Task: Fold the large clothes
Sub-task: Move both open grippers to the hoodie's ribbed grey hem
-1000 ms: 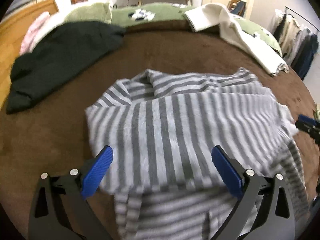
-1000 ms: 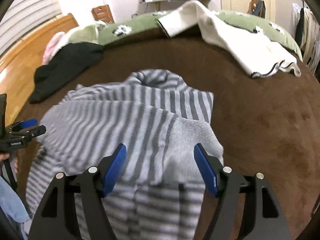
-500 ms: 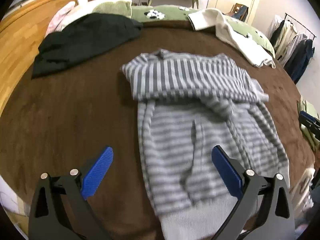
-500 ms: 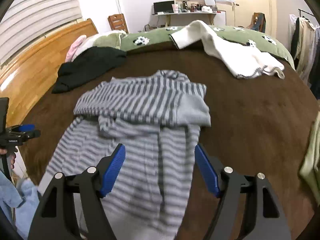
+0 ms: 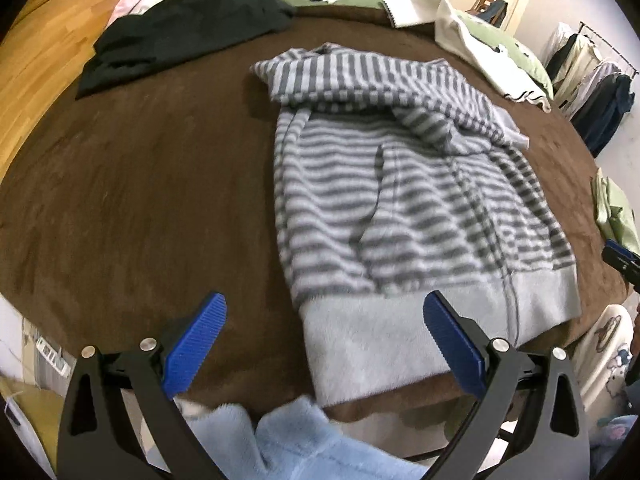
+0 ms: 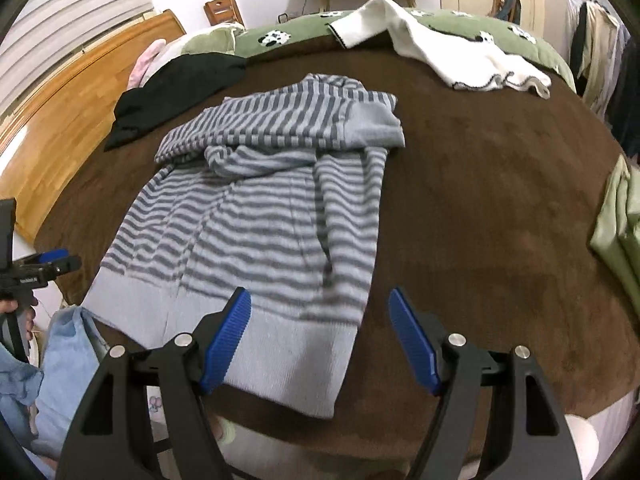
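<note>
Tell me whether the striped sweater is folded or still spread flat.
Partly folded. The striped sweater has its top part doubled over across the body, a plain cuff lying on top; the lower body and hem lie flat.

Each hand-held gripper is built from black arms with silver screws; ribbed blue pads are fitted. A fluffy light-blue garment is worn.

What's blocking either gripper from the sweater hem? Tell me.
Nothing visible. The striped sweater lies flat on the brown blanket, its plain hem nearest both grippers. The left gripper and right gripper are open and empty above that edge, with only bare blanket and hem below them.
</note>
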`<state>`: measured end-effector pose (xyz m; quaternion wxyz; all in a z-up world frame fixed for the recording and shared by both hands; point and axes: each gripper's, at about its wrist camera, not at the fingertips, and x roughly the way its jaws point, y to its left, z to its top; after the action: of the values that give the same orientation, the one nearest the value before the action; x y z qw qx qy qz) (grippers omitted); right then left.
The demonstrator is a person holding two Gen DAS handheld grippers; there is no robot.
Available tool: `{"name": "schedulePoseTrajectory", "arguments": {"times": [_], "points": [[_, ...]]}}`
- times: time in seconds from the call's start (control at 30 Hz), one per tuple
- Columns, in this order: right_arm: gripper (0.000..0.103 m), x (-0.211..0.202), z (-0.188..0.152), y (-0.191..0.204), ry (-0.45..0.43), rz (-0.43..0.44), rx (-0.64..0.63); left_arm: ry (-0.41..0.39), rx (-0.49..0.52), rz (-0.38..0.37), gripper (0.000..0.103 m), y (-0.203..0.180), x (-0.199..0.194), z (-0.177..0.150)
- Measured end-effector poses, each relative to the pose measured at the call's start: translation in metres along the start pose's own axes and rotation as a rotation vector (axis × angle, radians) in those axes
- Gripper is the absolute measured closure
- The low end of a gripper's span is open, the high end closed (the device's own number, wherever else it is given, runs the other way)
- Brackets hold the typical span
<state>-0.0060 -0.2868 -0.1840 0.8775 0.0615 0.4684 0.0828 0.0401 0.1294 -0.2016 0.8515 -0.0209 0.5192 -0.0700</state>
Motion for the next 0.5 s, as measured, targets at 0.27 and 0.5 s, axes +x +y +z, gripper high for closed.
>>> {"name": "schedulePoseTrajectory", "arguments": {"times": [0.27,0.5], "points": [[0.031,0.015,-0.029,-0.015,0.045,0.052,0.084,0.019,-0.048,-0.009,0.007,0.003,0.011,-0.02],[0.031,0.028,-0.046,-0.009,0.068,0.06,0.065,0.059,-0.072,-0.031,0.012,0.001,0.028,-0.032]]}}
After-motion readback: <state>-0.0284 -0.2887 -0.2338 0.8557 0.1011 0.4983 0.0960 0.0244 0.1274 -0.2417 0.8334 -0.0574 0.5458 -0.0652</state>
